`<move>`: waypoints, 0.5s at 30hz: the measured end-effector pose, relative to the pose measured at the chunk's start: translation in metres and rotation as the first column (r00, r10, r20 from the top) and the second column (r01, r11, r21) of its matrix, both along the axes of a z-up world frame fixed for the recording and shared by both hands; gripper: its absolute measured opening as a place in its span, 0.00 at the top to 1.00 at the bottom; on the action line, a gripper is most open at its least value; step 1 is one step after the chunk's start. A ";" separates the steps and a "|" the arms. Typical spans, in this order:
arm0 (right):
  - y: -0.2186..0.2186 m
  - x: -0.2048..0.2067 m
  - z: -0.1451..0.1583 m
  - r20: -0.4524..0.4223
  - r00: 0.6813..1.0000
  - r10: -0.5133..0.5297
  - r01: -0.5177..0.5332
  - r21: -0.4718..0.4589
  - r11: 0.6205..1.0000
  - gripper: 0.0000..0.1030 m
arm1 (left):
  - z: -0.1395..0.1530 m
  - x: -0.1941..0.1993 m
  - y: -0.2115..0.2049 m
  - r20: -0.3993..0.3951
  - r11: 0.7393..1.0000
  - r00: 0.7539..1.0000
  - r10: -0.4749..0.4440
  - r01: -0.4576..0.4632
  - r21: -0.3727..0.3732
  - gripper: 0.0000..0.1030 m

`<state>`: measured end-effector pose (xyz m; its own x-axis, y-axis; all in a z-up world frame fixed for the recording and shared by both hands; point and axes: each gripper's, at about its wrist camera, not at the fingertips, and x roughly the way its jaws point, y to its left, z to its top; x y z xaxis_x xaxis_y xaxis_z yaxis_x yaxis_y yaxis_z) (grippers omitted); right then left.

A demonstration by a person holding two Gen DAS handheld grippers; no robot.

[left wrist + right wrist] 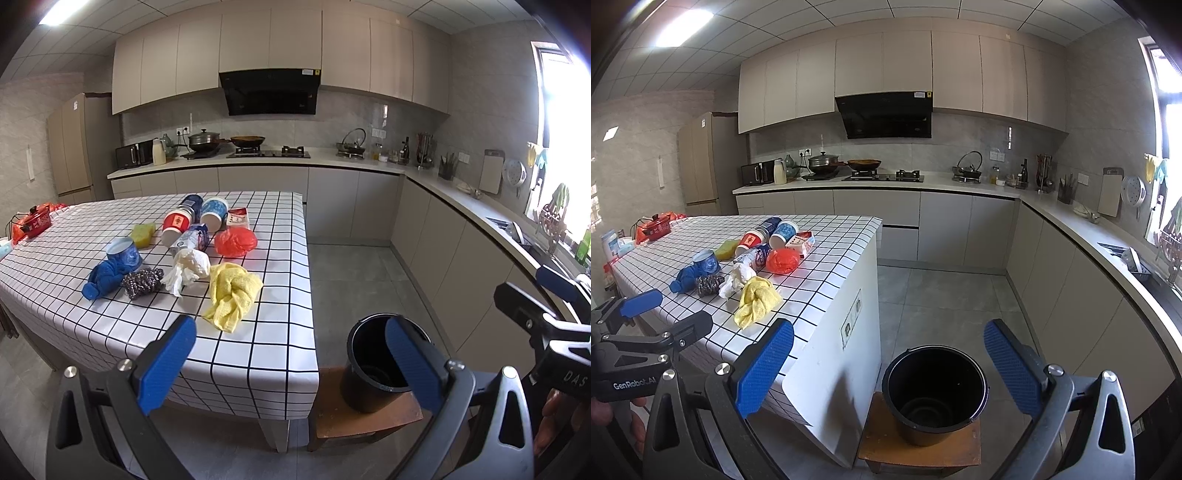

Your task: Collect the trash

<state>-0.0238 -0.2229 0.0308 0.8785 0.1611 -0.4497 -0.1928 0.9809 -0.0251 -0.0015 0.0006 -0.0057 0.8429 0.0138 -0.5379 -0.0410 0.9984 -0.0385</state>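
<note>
Left wrist view: your left gripper (291, 354) hangs wide and empty at the bottom of the frame, short of the checked table (258, 354). The trash is heaped at centre left, well beyond the fingers: a yellow cloth (232, 295) nearest, then crumpled white paper (190, 267), a red plastic bag (235, 242) and paper cups (177, 226). The black bucket (373, 369) waits on a wooden stool (369, 417) at lower right, likely set low beside the table for easy drops.

Right wrist view: your right gripper (888, 363) is spread wide, holding nothing, framing the bucket at bottom centre; the trash lies apart at centre left.
</note>
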 end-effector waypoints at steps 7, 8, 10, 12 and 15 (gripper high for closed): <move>0.000 -0.002 0.001 0.004 1.000 0.001 -0.001 -0.006 1.000 0.00 | 0.001 -0.002 0.000 0.005 1.000 1.000 0.003 -0.003 -0.004 0.00; 0.000 -0.003 0.002 0.005 1.000 0.001 -0.001 -0.005 1.000 0.00 | 0.001 -0.002 0.001 0.007 1.000 1.000 0.004 -0.004 -0.006 0.00; 0.001 -0.004 0.002 0.006 1.000 0.001 -0.001 -0.007 1.000 0.00 | 0.002 -0.003 0.001 0.008 1.000 1.000 0.005 -0.005 -0.007 0.00; 0.000 -0.004 0.003 0.006 1.000 0.002 -0.002 -0.008 1.000 0.00 | 0.002 -0.004 0.002 0.010 1.000 1.000 0.005 -0.005 -0.009 0.00; 0.000 -0.005 0.005 0.009 1.000 0.004 -0.004 -0.011 1.000 0.00 | 0.003 -0.005 0.003 0.012 1.000 1.000 0.008 -0.008 -0.014 0.00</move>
